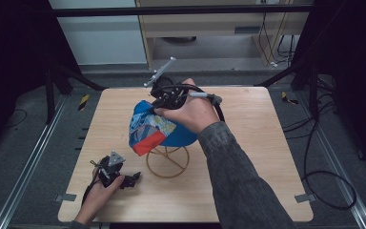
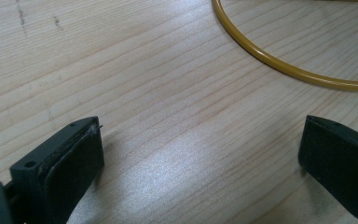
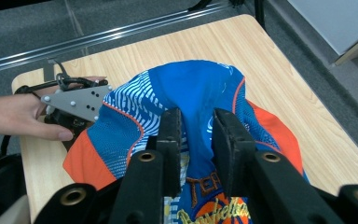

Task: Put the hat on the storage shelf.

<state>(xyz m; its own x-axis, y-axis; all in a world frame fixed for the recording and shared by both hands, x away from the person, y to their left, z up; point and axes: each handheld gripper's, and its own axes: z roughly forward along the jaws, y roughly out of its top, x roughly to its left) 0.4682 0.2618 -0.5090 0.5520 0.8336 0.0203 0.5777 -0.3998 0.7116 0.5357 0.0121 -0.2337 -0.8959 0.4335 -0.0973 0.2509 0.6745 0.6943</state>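
- Pale wooden table [image 1: 248, 157] is my landmark; my left gripper [image 1: 132, 180] lies on it at the near left corner, under my left hand [image 1: 97, 198].
- Its black jaws stand wide apart in the left gripper view, with bare wood grain between them and nothing held.
- Just past those jaws on the table runs the yellow wire ring [image 2: 284, 70] that forms the base of the round wire stand [image 1: 167, 162], which sits near the table's middle.
- On top of that stand, above the table's centre, rests the blue, orange and white patterned fabric cap [image 1: 159, 130].
- My right gripper [image 1: 158, 102] sits on the far side of the cap, over the middle of the table, with my right hand [image 1: 190, 112] around it and my grey sleeve [image 1: 240, 181] crossing the near right part of the table.
- In the right gripper view its jaws stand a narrow gap apart with a fold of the blue cap cloth [image 3: 198, 100] rising between them; whether the pads press the cloth I cannot tell.
- Beyond the table's far edge lies grey floor [image 1: 209, 76].
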